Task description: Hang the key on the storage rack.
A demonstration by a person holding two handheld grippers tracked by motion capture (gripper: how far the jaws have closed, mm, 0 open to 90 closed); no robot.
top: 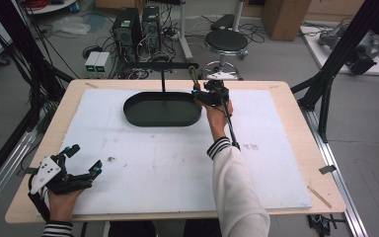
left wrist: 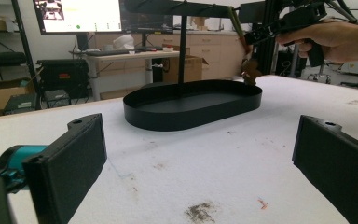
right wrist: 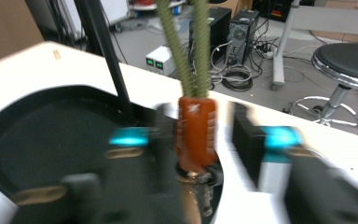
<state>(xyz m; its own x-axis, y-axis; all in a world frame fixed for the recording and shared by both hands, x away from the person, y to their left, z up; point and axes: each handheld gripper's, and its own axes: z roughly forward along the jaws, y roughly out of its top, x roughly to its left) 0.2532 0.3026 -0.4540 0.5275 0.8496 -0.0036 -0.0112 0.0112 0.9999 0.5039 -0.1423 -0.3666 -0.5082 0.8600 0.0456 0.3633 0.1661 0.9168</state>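
A black oval tray [top: 128, 106] [left wrist: 193, 112] [right wrist: 37, 135] sits at the back middle of the table, with a thin post [top: 163, 81] [right wrist: 109, 60] carrying a crossbar [top: 160, 65]. A green rope loop [top: 193, 76] [left wrist: 235, 21] [right wrist: 186, 46] with an orange-brown leather tag [left wrist: 250, 72] [right wrist: 196, 133] hangs at the bar's right end, over the tray's right rim. My right gripper [top: 200, 94] [left wrist: 261, 32] [right wrist: 200, 140] has its blurred jaws on either side of the tag, with a gap at the right jaw. My left gripper [top: 81, 160] [left wrist: 200, 163] rests open and empty at the front left.
A white foam sheet [top: 177, 163] covers most of the wooden table [top: 296, 113]. Behind the table are a black stool [top: 225, 42], computer towers [top: 138, 24] and cables on the floor. Black frame struts [top: 335, 59] stand at the right.
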